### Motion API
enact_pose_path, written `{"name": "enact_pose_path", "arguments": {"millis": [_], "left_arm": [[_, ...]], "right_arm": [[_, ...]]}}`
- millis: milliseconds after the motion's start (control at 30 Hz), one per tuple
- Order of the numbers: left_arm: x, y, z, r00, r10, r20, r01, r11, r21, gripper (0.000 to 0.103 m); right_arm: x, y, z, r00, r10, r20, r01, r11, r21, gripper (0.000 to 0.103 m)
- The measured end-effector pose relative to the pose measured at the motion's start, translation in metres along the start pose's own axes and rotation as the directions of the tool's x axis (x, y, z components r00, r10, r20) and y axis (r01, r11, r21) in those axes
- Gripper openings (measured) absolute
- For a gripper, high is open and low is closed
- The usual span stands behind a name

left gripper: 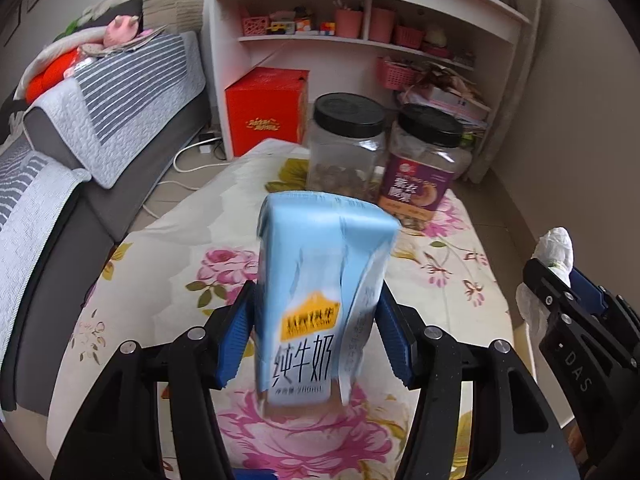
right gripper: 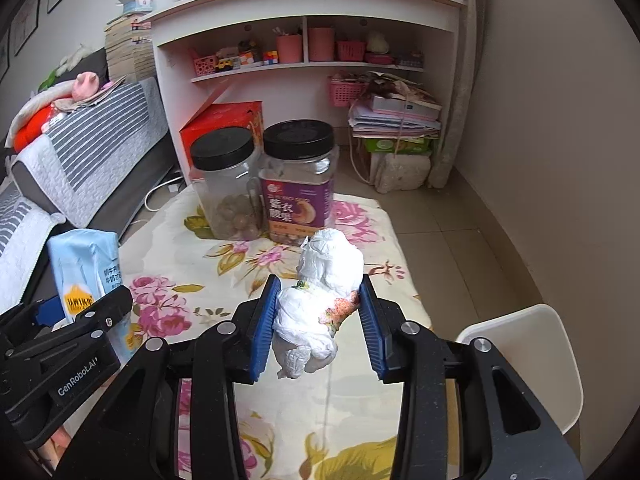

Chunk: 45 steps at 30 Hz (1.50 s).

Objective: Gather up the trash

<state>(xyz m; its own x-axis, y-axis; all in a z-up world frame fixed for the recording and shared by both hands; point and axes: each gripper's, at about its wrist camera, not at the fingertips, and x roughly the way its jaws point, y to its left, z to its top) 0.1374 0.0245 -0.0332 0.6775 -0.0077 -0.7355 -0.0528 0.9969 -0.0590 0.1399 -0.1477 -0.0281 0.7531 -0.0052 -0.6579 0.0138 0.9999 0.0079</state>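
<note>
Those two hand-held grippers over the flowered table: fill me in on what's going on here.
A person is collecting trash with both hands. The left hand-held gripper is clamped on a light-blue milk carton, held above the floral tablecloth. The right hand-held gripper grips a crumpled white tissue wad. Two black-lidded plastic jars stand at the table's far end, untouched. No bin is in view.
</note>
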Motion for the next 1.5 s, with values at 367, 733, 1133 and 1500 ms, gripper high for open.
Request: {"name": "enact_pose_path", "arguments": {"millis": [367, 733, 1133, 1500], "left_arm": [[-0.006, -0.032, -0.003, 0.998, -0.064, 0.014, 0.063, 0.995, 0.076, 0.029], [0.058, -0.054, -0.01, 0.967, -0.092, -0.236, 0.13, 0.98, 0.153, 0.085], [0.153, -0.127, -0.003, 0.927, 0.101, -0.36, 0.096, 0.866, 0.491, 0.085], [0.171, -0.102, 0.002, 0.947, 0.125, -0.295, 0.03, 0.882, 0.47, 0.035]], "right_arm": [[-0.011, -0.036, -0.001, 0.999, -0.042, 0.0, 0.042, 0.999, 0.034, 0.037], [-0.02, -0.087, -0.003, 0.997, -0.07, -0.02, 0.072, 0.988, 0.139, 0.038], [-0.022, -0.131, 0.006, 0.994, -0.103, -0.034, 0.108, 0.973, 0.203, 0.038], [-0.008, -0.118, 0.008, 0.994, -0.086, -0.061, 0.095, 0.981, 0.169, 0.038]]}}
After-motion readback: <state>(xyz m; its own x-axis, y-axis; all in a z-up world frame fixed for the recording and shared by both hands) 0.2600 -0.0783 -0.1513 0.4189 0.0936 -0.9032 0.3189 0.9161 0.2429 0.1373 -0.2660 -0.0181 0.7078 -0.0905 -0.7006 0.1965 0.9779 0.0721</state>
